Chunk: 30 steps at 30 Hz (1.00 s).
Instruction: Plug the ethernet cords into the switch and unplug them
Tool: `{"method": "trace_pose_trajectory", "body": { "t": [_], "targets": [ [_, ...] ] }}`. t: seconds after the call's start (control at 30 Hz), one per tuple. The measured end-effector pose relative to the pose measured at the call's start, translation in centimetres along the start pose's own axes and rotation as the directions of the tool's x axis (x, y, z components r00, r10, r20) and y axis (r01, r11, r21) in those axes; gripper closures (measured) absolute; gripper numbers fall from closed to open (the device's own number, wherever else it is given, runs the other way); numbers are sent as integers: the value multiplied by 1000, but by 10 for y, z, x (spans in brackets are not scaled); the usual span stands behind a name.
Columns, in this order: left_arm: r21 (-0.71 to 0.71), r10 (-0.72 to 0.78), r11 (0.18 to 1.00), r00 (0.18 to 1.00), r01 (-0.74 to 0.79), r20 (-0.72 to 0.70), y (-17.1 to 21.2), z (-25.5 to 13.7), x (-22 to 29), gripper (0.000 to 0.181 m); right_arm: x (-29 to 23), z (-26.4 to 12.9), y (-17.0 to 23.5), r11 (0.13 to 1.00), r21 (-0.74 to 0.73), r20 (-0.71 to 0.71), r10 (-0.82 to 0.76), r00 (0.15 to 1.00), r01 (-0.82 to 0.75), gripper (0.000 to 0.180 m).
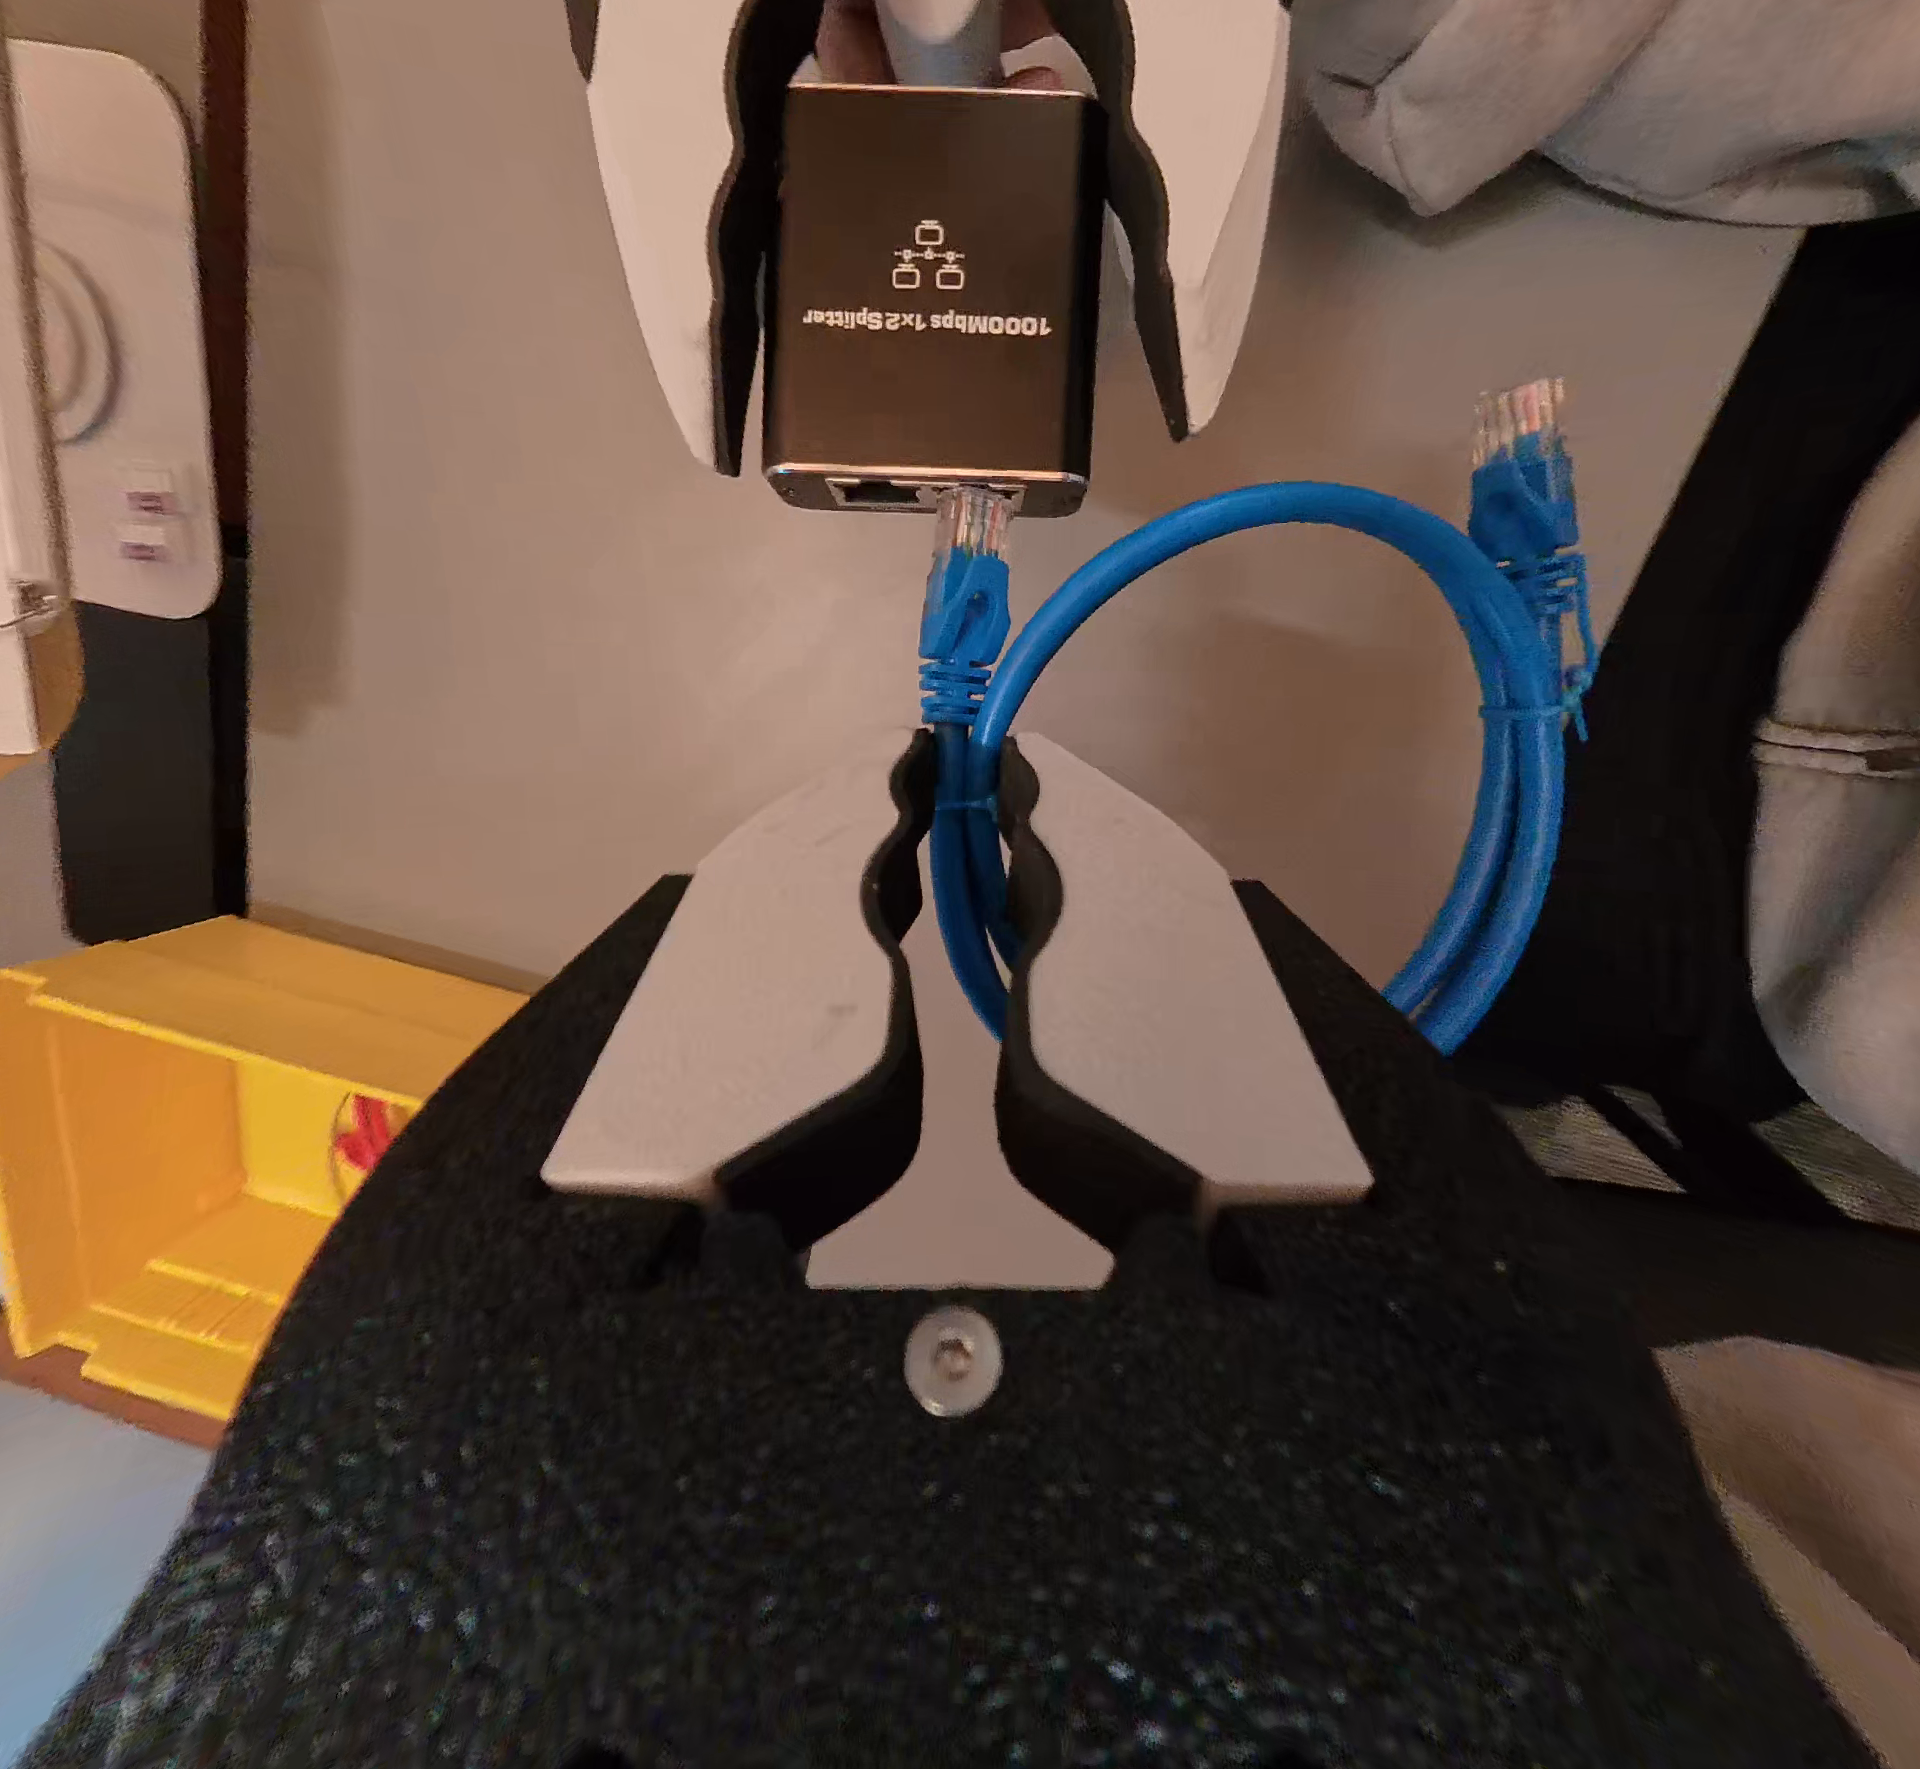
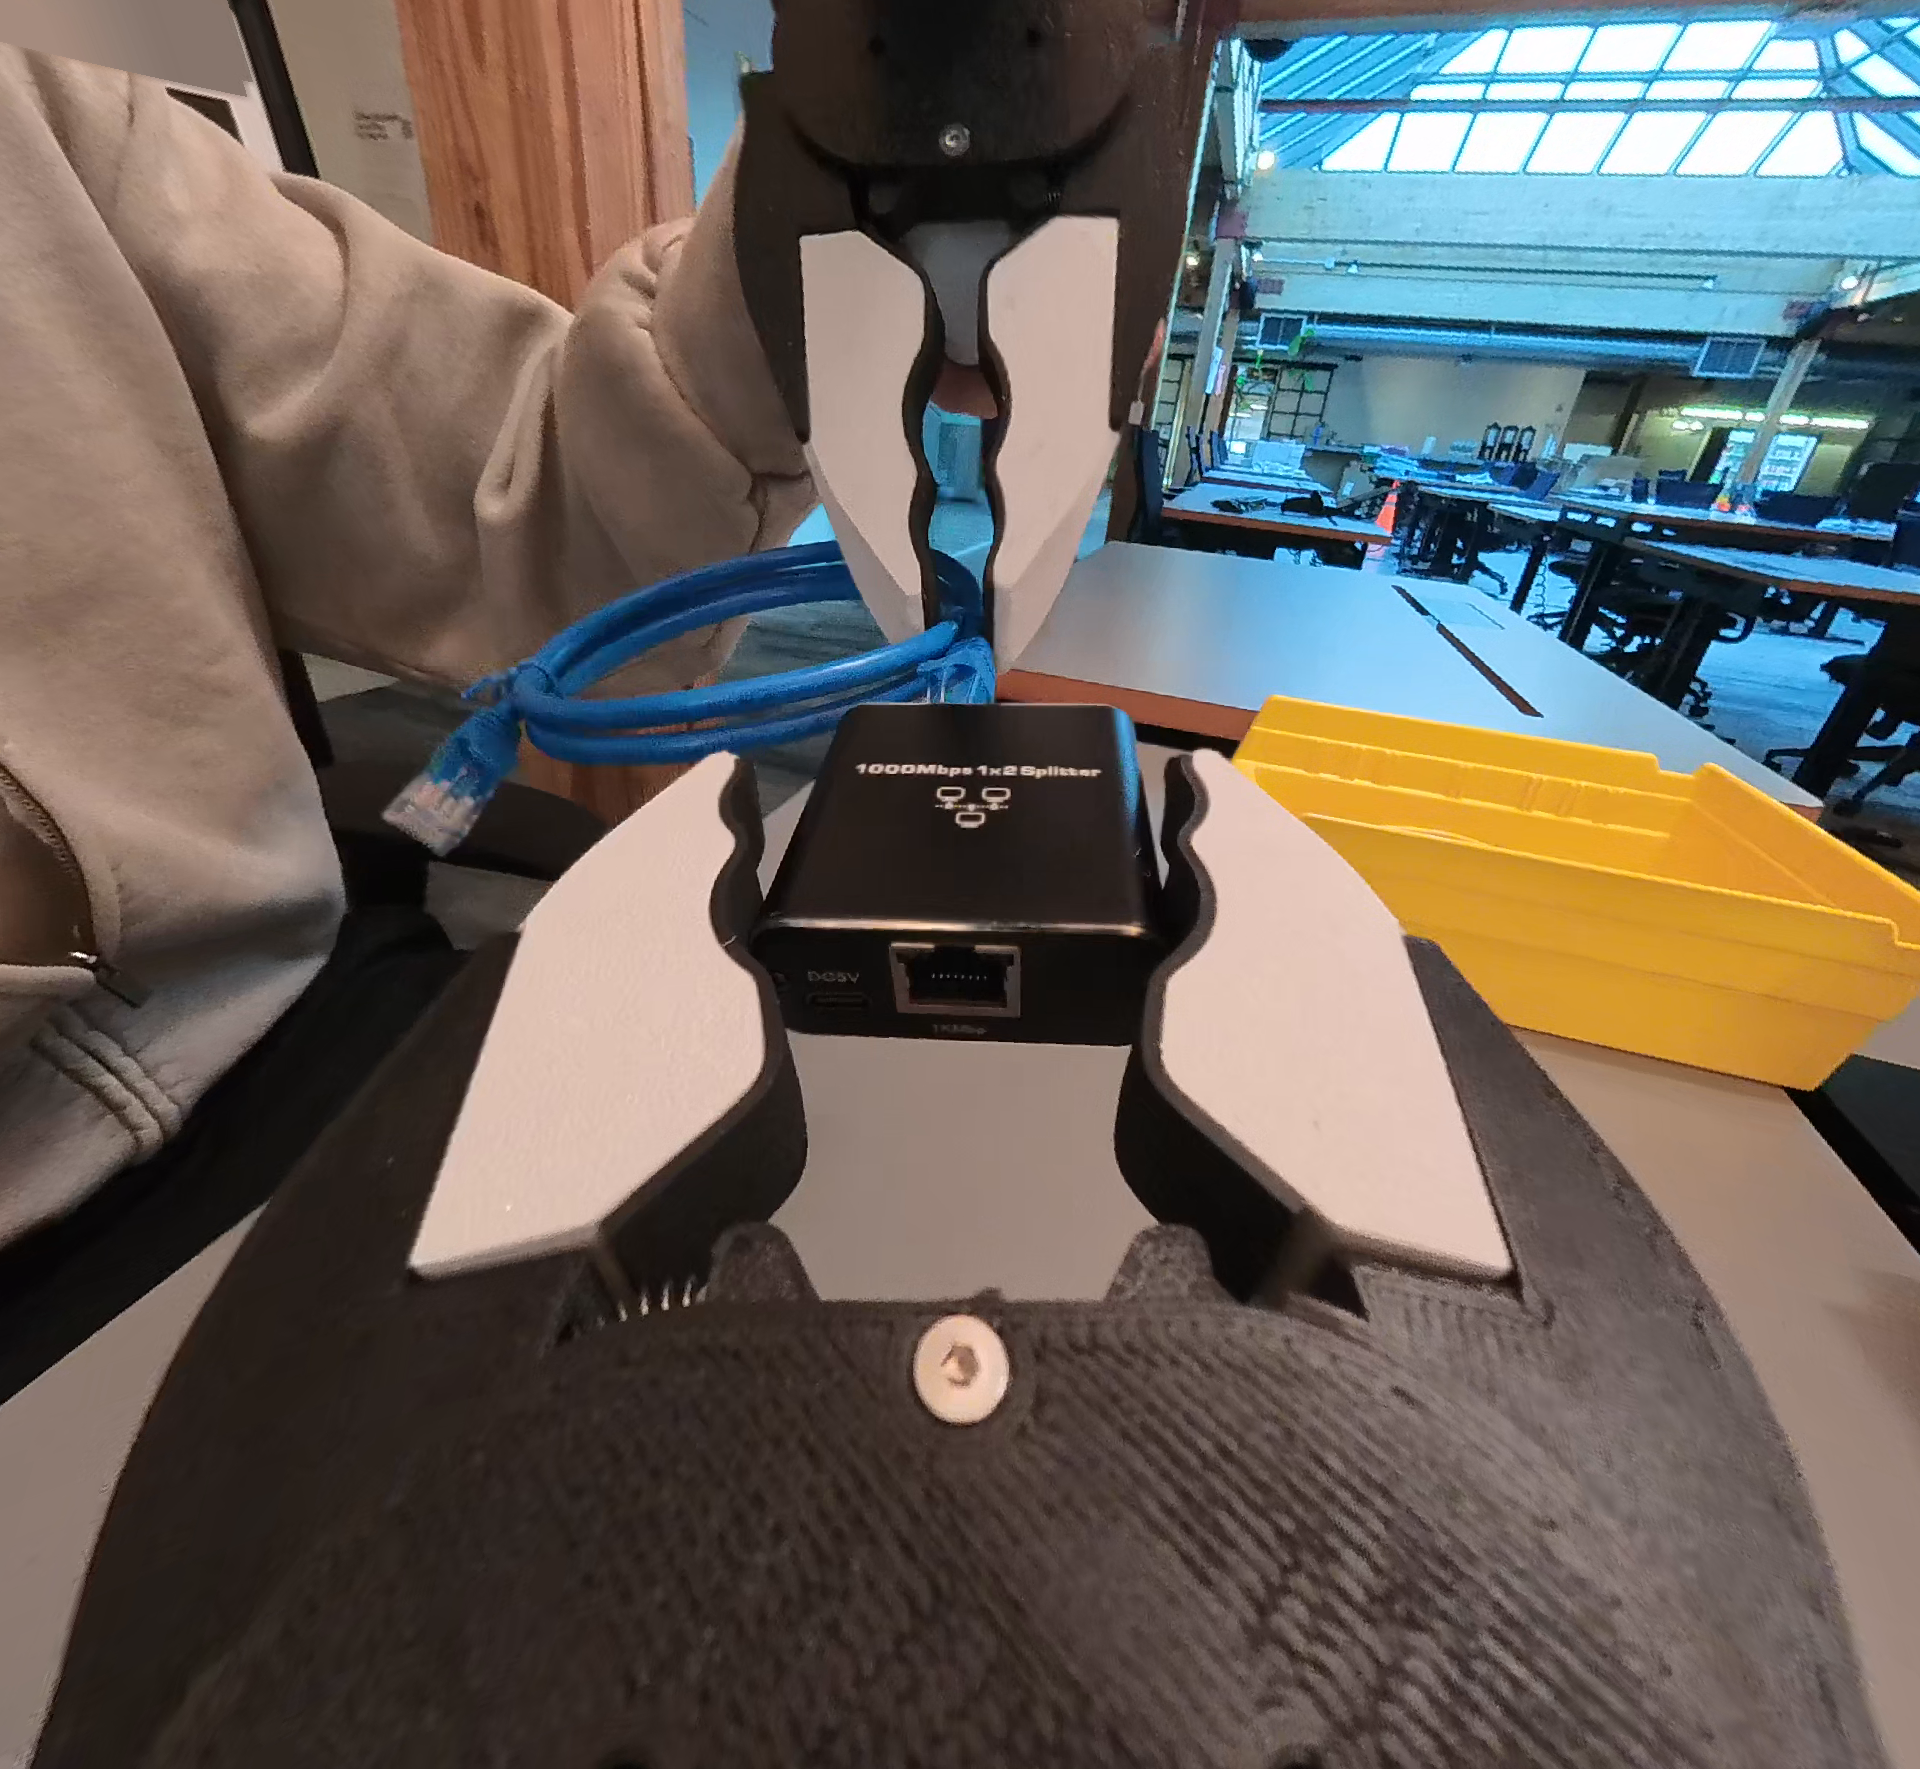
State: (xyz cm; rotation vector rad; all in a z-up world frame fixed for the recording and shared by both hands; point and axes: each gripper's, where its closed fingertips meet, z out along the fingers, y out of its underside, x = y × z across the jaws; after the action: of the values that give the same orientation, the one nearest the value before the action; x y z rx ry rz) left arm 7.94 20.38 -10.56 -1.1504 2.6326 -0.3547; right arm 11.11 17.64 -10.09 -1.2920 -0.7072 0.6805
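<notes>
Pinching the blue cord (image 1: 961, 846) just behind its plug (image 1: 971, 535), left tongs (image 1: 964, 753) hold it w/ plug tip at the switch (image 1: 928, 285) port. Right tongs (image 2: 954, 846) clamp the switch's sides, above the table (image 2: 1278, 618). Yellow bin (image 2: 1558, 898) nearby.

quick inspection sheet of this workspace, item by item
surface: grey table, mostly bare.
job's things: black switch held above the table; blue cord bundled with ties, one plug at the mouth of one of the two ports on the switch's far end, other plug hanging free. How far the first plug is in, cannot tell.
clutter: yellow bin on the table.
grippers: left tool shut on the cord just behind the plug; right tool shut on the switch's sides.
cables: only the blue cord, looped beside the left tool.
surroundings: wooden post, person's grey sleeve, rows of desks beyond.
</notes>
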Motion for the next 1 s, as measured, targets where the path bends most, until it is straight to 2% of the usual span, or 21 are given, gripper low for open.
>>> {"method": "trace_pose_trajectory", "body": {
  "t": [0.17, 0.3, 0.37, 0.53, 0.7, 1.0],
  "targets": [
    [-46, 78, 996, 987, -72, 142, -2, -1, -6, 171, 3, -2, -3, 999, 29, -11, 18, 1000, -18, 104],
    [-89, 102, 992, 979, -87, 175, 2, 1, -9, 171, 5, 3, 4, 1000, -17, -29, 9, 1000, -10, 104],
    [-73, 93, 994, 984, -83, 149, 2, 2, -7, 171, 4, 4, 3, 1000, -14, -20, 6, 1000, -6, 104],
    [85, -28, 996, 1000, 27, 9, -3, -1, -5, 171, 3, 0, -5, 1000, 31, -17, 5, 1000, -4, 104],
    [204, -76, 976, 997, 81, -33, -14, -5, 2, 171, 1, -9, -17, 993, 118, 2, 9, 1000, -9, 104],
    [144, -86, 985, 996, 90, -32, -13, -1, 8, 170, -5, -10, -23, 985, 171, 51, 16, 999, -24, 104]
  ]
}}
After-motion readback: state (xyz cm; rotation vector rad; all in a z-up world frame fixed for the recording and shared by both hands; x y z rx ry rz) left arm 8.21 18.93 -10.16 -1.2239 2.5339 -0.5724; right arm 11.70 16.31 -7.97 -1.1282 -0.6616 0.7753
